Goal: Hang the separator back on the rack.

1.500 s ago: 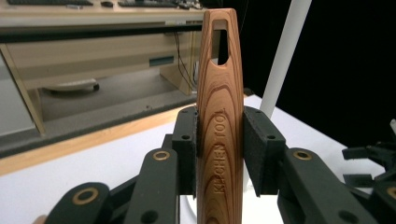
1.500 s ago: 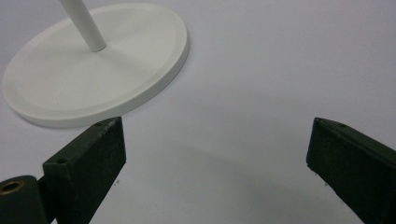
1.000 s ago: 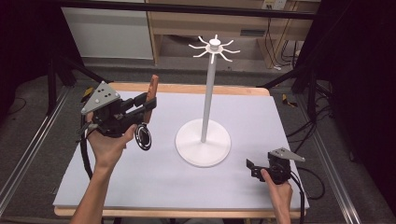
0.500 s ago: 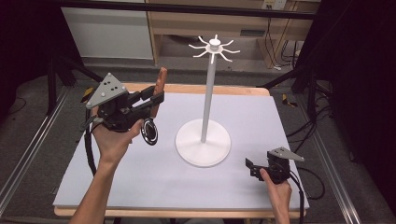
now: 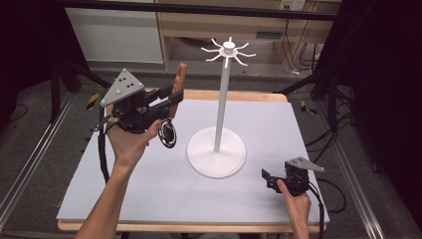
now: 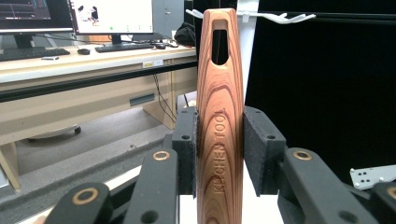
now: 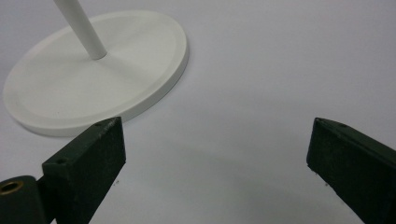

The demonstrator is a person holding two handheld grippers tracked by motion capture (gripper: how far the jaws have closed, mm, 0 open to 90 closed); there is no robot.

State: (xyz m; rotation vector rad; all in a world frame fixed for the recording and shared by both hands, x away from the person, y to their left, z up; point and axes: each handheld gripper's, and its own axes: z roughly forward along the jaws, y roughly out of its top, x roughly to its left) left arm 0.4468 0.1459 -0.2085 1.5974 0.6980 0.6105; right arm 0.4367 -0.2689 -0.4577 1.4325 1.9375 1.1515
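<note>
Your left gripper is clamping a wooden kitchen tool by its handle, jaws pressed tight on both sides, holding it above the table's far left corner, near the edge. The white stand is sitting mid-table, its hooked crown well above and to the right of the tool, with open air between. Your right gripper is resting near the right edge, jaws wide apart with nothing between them. Compared with a second ago, you're holding the tool a little higher and closer to the stand's pole; your right hand is staying put.
</note>
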